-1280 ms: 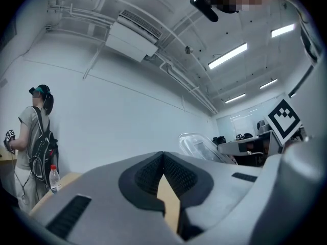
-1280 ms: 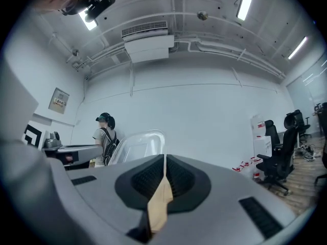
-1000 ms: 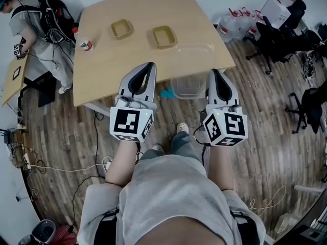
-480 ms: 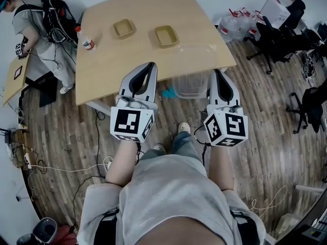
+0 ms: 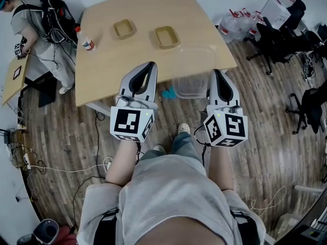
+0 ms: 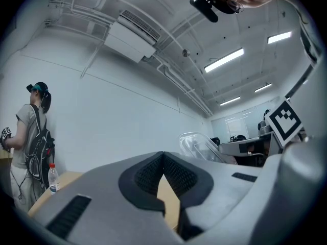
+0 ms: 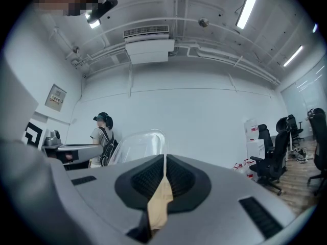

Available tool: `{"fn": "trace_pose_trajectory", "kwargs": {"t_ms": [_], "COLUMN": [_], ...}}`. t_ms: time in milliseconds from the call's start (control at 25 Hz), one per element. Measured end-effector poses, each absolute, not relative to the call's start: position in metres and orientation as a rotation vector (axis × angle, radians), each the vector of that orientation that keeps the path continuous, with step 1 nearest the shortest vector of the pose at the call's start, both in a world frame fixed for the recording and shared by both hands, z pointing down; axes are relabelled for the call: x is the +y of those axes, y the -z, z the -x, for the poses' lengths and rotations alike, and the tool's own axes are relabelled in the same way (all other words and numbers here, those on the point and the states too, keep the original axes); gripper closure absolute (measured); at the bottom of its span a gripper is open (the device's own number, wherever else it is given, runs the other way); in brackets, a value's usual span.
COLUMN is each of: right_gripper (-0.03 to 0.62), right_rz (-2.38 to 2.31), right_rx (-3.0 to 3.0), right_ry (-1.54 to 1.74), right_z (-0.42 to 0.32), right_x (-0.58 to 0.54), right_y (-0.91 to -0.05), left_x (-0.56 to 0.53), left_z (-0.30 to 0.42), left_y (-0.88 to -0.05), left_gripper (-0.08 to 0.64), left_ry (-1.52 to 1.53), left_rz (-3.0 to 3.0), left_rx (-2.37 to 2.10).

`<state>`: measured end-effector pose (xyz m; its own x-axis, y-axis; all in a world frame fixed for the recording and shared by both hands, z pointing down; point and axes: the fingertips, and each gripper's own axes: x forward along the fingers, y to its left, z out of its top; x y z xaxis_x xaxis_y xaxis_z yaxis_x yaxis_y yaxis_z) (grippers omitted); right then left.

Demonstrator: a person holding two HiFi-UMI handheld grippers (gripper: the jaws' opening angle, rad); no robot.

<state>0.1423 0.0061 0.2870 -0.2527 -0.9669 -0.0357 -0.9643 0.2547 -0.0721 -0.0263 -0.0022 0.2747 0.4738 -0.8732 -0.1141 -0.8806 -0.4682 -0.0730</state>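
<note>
the jaws of your left gripper (image 6: 163, 154) are pressed together at the tips, and nothing sits between them; only a sliver of tan table top shows through the slot below the pads. your right gripper (image 7: 164, 157) is the same: tips meeting, nothing gripped, a thin strip of tan wood visible under the pads.

in the head view you hold both grippers side by side in front of your body, the left gripper (image 5: 149, 65) and the right gripper (image 5: 214, 71) well apart, both pointing toward the table (image 5: 127, 60). the clear plastic container (image 5: 193, 78) sits at the table's near edge, between the two sets of tips and closer to the right one. neither gripper touches it. it shows just right of the left jaws (image 6: 196, 144) and just left of the right jaws (image 7: 138, 147).

further back on the table lie two tan trays (image 5: 124, 28) (image 5: 166, 36), apart from each other, and a bottle (image 5: 84, 42) stands near the left edge. a small blue object (image 5: 167, 93) lies on the wooden floor just left of the container. another person (image 5: 36, 19) with a backpack stands beside the table's left end.
</note>
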Motion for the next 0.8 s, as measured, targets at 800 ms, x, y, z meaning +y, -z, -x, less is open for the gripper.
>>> {"fn": "trace_pose_trajectory", "kwargs": {"t_ms": [800], "right_gripper": [0.569], "right_rz": [1.880], "right_rx": [2.438], "right_ry": [0.031], "right_z": [-0.119], "right_x": [-0.002], "right_y": [-0.289], "left_x": [-0.011], "left_z": [0.047], "left_y": [-0.284], "left_gripper": [0.545], "left_ry": [-0.097], "left_rz": [2.607], "left_rx": [1.558]}}
